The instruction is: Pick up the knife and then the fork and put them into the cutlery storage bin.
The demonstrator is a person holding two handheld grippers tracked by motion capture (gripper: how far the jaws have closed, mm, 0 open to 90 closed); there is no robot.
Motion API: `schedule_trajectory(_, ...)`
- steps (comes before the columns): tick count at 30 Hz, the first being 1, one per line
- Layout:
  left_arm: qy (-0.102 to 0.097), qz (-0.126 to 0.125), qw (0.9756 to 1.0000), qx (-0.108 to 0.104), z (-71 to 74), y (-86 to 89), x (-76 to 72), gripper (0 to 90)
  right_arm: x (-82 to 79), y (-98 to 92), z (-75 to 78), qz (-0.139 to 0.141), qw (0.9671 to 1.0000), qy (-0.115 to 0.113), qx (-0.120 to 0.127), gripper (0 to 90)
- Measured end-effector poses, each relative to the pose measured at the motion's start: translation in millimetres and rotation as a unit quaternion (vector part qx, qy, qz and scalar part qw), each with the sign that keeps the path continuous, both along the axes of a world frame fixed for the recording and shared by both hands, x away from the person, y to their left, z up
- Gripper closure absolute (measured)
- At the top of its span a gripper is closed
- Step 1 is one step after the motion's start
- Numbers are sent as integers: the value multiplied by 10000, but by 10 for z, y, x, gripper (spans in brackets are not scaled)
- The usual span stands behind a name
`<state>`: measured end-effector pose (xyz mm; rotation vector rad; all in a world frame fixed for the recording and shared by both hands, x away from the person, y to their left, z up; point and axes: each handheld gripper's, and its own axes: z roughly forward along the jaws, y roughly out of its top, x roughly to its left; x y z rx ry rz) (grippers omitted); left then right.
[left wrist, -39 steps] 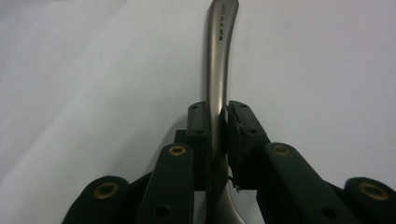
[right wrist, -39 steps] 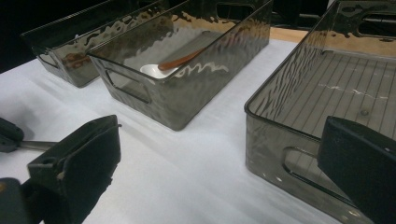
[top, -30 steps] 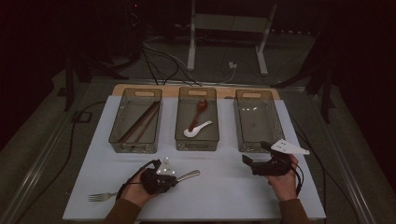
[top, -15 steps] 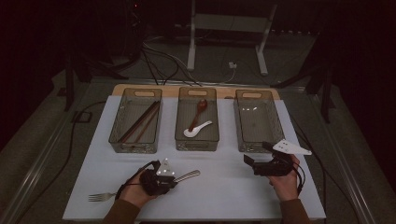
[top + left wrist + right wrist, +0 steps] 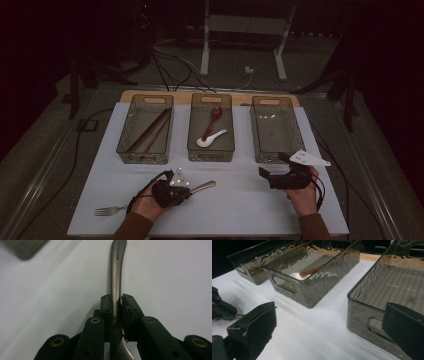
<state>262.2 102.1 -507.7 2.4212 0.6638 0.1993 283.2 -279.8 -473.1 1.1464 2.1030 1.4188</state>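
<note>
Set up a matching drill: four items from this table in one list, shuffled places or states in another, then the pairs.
Items:
1. fork
2. white spoon
3. chopsticks
4. right bin

Places or states:
A. in the left bin
B. empty
C. handle clamped in the left hand-held gripper
D. in the middle bin, beside a brown spoon

Pairs: 1-C, 2-D, 3-A, 4-B

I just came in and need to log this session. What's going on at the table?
A person is sorting cutlery into three bins. The left gripper is shut on a metal fork lying on the white mat. The right gripper waits open near the empty right bin. Chopsticks and two spoons are already binned.
</note>
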Motion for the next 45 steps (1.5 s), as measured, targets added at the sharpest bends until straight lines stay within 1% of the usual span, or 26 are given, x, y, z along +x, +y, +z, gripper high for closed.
schedule_trajectory(4,-72,3,10000,-46,44,-91,11,818,-4,21,-3,47,10000,4,-20,0)
schedule_trajectory(5,-33,-28,10000,-62,51,-110,23,818,-6,27,-1,43,10000,20,-7,0)
schedule_trajectory(6,-72,-30,10000,-57,58,-132,24,818,-7,29,-2,51,10000,23,-13,0)
schedule_trajectory(7,-46,-54,10000,-55,63,-150,33,818,-8,30,-2,66,10000,18,-27,0)
schedule_trajectory(9,-70,-43,9999,-74,73,-178,40,818,-11,33,-2,77,10000,26,-20,0)
schedule_trajectory(10,-47,-61,9999,-106,78,-184,48,818,-12,37,-2,77,10000,36,-15,0)
schedule_trajectory(13,-86,-38,9999,-135,98,-200,58,818,-13,44,-5,94,9999,44,-22,0)
schedule_trajectory(15,-67,-46,9998,-163,114,-208,69,818,-14,51,-7,108,9999,47,-25,0)
schedule_trajectory(16,-99,-20,9998,-179,122,-215,71,818,-15,57,-6,105,9999,64,-12,0)
schedule_trajectory(17,-73,-26,9998,-200,131,-221,81,818,-14,58,-8,117,9999,60,-25,0)
schedule_trajectory(20,-115,-27,9996,-241,160,-249,95,818,-14,63,-9,120,9999,62,-27,0)
schedule_trajectory(24,-152,-49,9995,-289,183,-297,114,818,-13,66,-14,135,9999,65,-34,0)
schedule_trajectory(25,-126,-49,9994,-318,185,-311,119,818,-14,72,-16,143,9999,79,-48,0)
schedule_trajectory(31,-157,-57,9992,-357,202,-391,145,818,-17,87,-19,178,9998,94,-59,0)
schedule_trajectory(33,-157,-89,9992,-366,215,-414,155,818,-18,86,-19,167,9998,94,-44,0)
schedule_trajectory(34,-187,-85,9992,-354,224,-426,157,818,-19,86,-18,168,9998,98,-39,0)
schedule_trajectory(35,-156,-95,9991,-395,230,-439,165,818,-19,85,-18,176,9998,97,-45,0)
schedule_trajectory(39,-215,-109,9988,-416,265,-489,185,818,-21,90,-22,181,9998,98,-50,0)
schedule_trajectory(40,-198,-114,9988,-435,275,-502,193,819,-21,90,-22,189,9998,93,-71,0)
schedule_trajectory(45,-241,-124,9984,-503,321,-571,229,818,-22,88,-24,190,9998,101,-58,0)
